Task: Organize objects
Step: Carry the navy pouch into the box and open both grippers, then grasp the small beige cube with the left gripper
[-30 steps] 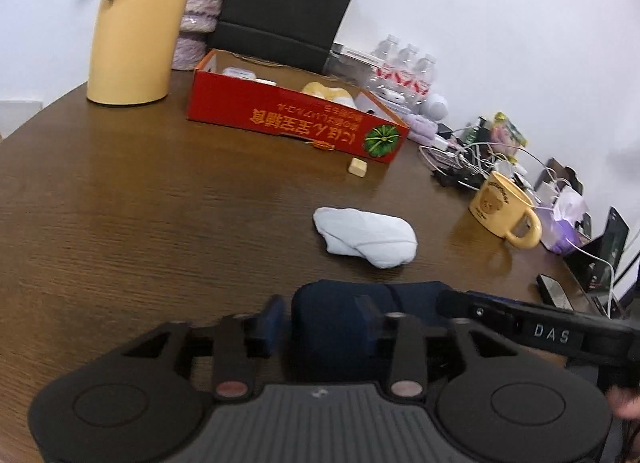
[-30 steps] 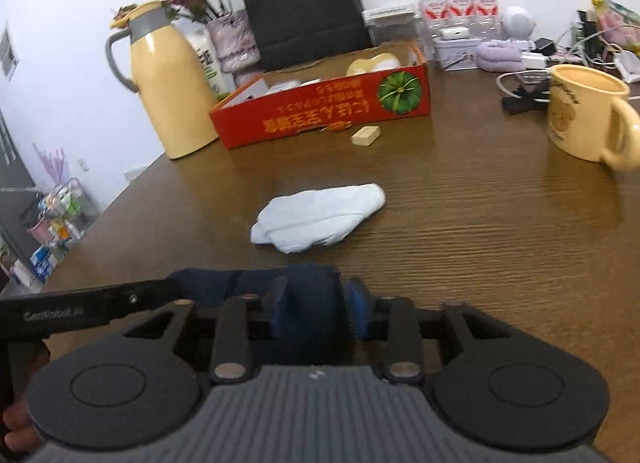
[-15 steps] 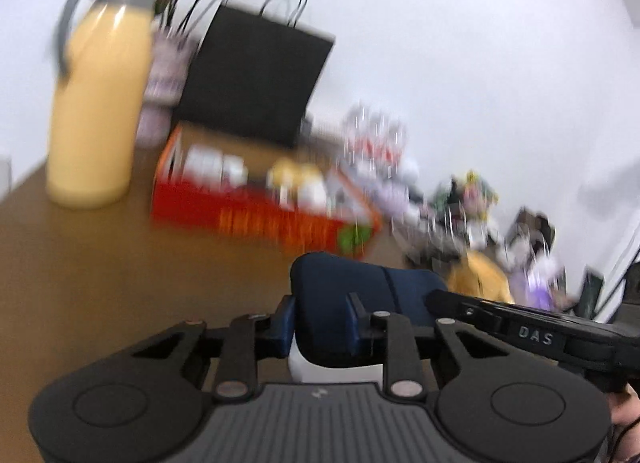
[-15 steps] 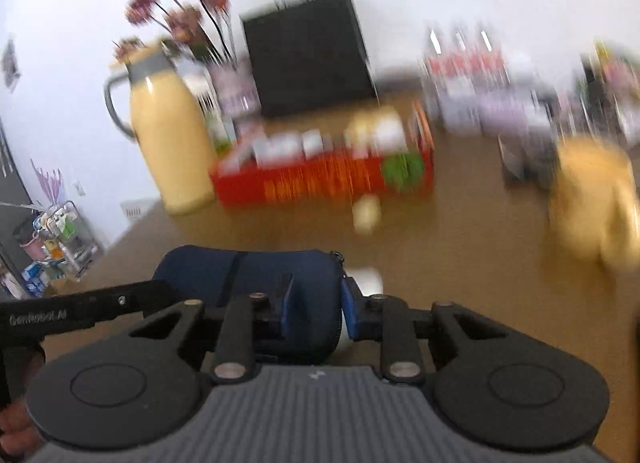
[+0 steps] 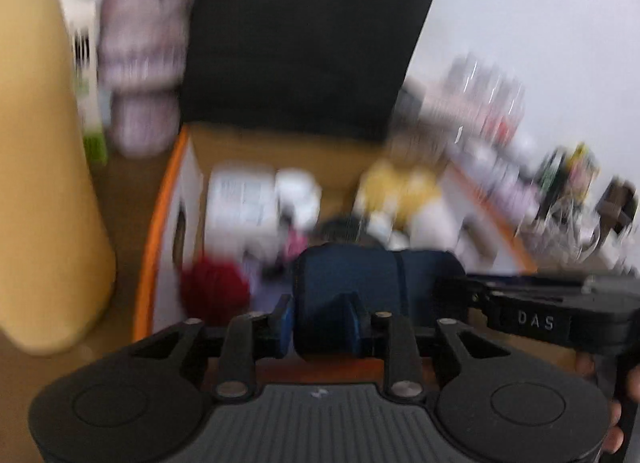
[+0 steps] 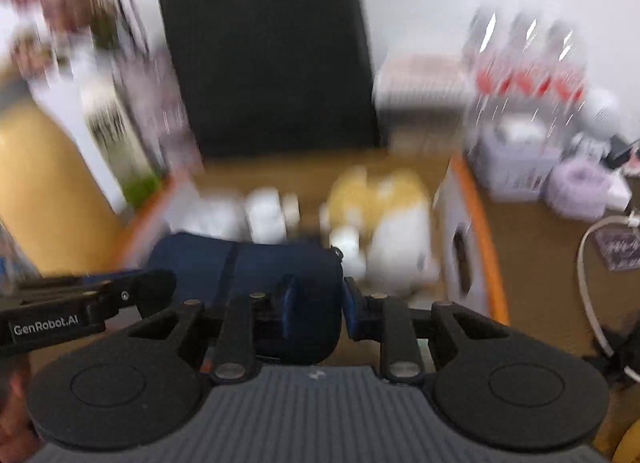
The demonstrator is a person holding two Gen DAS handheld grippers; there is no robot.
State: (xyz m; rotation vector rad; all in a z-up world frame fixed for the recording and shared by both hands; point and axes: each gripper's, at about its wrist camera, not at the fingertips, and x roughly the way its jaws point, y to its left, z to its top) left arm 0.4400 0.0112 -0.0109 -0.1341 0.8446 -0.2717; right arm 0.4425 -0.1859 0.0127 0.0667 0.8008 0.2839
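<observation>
Both grippers hold one dark blue zipped pouch, which shows in the left wrist view (image 5: 376, 283) and the right wrist view (image 6: 256, 267). My left gripper (image 5: 320, 323) is shut on its left end. My right gripper (image 6: 316, 311) is shut on its right end. The pouch hangs in the air over the near edge of the open orange cardboard box (image 5: 160, 223), also in the right wrist view (image 6: 480, 223). Both views are blurred by motion. The box holds white and yellow items (image 6: 376, 199) and something red (image 5: 216, 291).
A yellow thermos jug (image 5: 44, 183) stands left of the box. A black paper bag (image 5: 304, 43) and a flower vase (image 5: 136, 75) stand behind it. Water bottles (image 6: 528, 75), a purple box (image 6: 516, 163) and cables (image 6: 592, 263) crowd the right side.
Both grippers lifted the blue pouch off the table and carried it forward over the box. The white cloth and the yellow mug have dropped out of view.
</observation>
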